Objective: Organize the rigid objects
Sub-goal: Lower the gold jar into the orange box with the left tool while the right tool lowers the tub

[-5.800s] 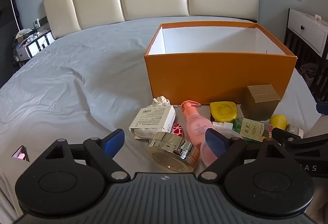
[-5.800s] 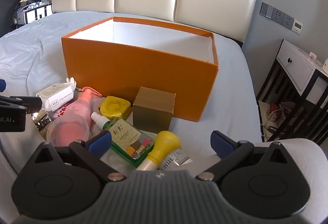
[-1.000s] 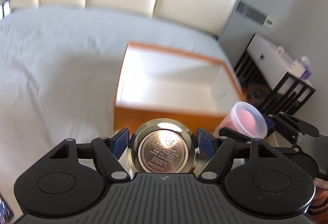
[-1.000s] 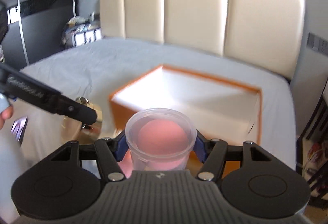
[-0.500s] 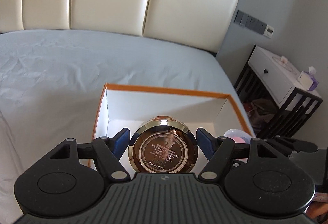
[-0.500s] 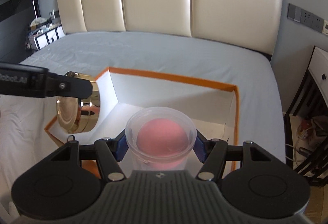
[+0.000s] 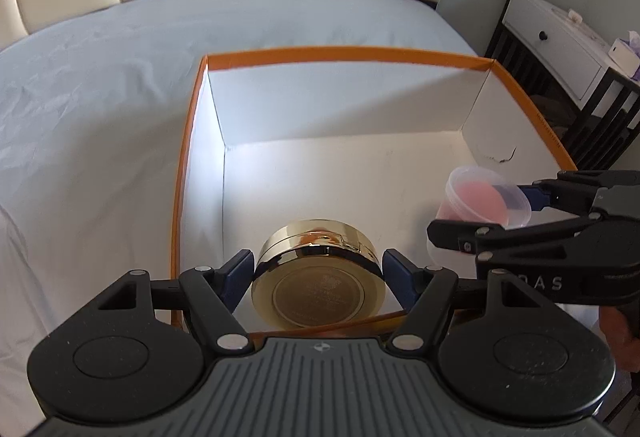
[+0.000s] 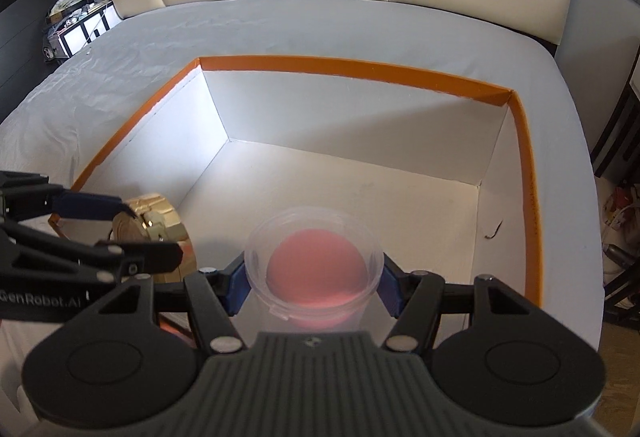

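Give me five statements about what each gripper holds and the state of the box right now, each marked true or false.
1. The left gripper is clamped on a gold round case. True.
2. The right gripper is empty. False: it grips a clear cup with pink contents.
3. The orange box has a closed lid. False: it is open-topped.
4. Both held items hang over the box. True.
5. The box is full. False: its visible floor is bare.

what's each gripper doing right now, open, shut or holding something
left gripper: shut on the gold compact, over the orange box.
right gripper: shut on the clear tub with pink contents.
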The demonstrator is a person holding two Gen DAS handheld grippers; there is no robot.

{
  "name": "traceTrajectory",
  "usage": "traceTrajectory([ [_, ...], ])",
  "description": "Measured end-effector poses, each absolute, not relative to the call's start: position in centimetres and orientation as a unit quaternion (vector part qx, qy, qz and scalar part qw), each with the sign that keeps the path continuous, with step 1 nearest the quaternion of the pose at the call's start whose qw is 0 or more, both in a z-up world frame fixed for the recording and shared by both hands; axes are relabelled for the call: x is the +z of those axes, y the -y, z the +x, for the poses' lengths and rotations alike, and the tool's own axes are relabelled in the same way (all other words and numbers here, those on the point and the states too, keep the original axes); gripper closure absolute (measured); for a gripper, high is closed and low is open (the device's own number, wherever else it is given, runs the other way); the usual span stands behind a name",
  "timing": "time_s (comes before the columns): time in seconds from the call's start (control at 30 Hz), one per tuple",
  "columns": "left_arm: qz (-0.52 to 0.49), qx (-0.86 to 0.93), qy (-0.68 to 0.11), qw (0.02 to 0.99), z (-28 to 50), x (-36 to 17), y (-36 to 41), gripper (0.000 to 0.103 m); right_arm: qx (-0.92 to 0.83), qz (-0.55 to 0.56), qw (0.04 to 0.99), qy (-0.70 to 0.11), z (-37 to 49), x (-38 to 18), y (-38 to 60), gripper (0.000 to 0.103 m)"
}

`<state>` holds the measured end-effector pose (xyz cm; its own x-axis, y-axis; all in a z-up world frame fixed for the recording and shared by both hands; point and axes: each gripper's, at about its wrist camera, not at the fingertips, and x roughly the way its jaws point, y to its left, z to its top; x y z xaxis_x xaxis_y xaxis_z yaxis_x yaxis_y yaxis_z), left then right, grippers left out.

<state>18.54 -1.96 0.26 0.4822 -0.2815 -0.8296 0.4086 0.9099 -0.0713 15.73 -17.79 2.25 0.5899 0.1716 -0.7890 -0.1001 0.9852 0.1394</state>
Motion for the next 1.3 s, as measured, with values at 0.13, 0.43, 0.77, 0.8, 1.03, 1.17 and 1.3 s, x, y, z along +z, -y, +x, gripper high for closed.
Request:
traceTrajectory([
  [0.13, 0.058, -0.199, -0.478, 0.853, 18.7, 0.4, 1.4, 0.022, 0.084, 0.076, 0.878, -0.466, 16.5, 2.0, 17.9, 0.04],
  [0.43, 0.016, -0.226, -0.483, 0.846, 18.9, 0.5, -0.1, 0.024, 0.085, 0.094, 0.858, -0.498, 17.4, 1.6, 17.1, 0.04],
  [0.77, -0.106, -0.208, -0.383, 0.894, 17.5, 5.0, -6.1, 0.023, 0.063, 0.065, 0.857, -0.508, 18.4, 2.3, 15.4, 0.04],
  [0.8, -0.116, -0.192, -0.375, 0.9, 17.7, 5.0, -6.6, 0.023, 0.058, 0.061, 0.857, -0.508, 18.5, 2.3, 15.2, 0.04],
  [1.03, -0.139, -0.119, -0.42, 0.889, 19.7, 2.8, -8.0, 0.027, 0.026, -0.026, 0.87, -0.493, 20.0, 3.1, 12.4, 0.04],
  [1.17, -0.164, -0.133, -0.448, 0.869, 20.1, 1.8, -9.0, 0.038, 0.016, -0.077, 0.852, -0.518, 22.1, 2.3, 11.1, 0.039],
  [1.3, -0.174, -0.146, -0.452, 0.863, 20.0, 1.6, -9.2, 0.041, 0.029, -0.074, 0.838, -0.539, 23.1, 1.0, 10.4, 0.04],
])
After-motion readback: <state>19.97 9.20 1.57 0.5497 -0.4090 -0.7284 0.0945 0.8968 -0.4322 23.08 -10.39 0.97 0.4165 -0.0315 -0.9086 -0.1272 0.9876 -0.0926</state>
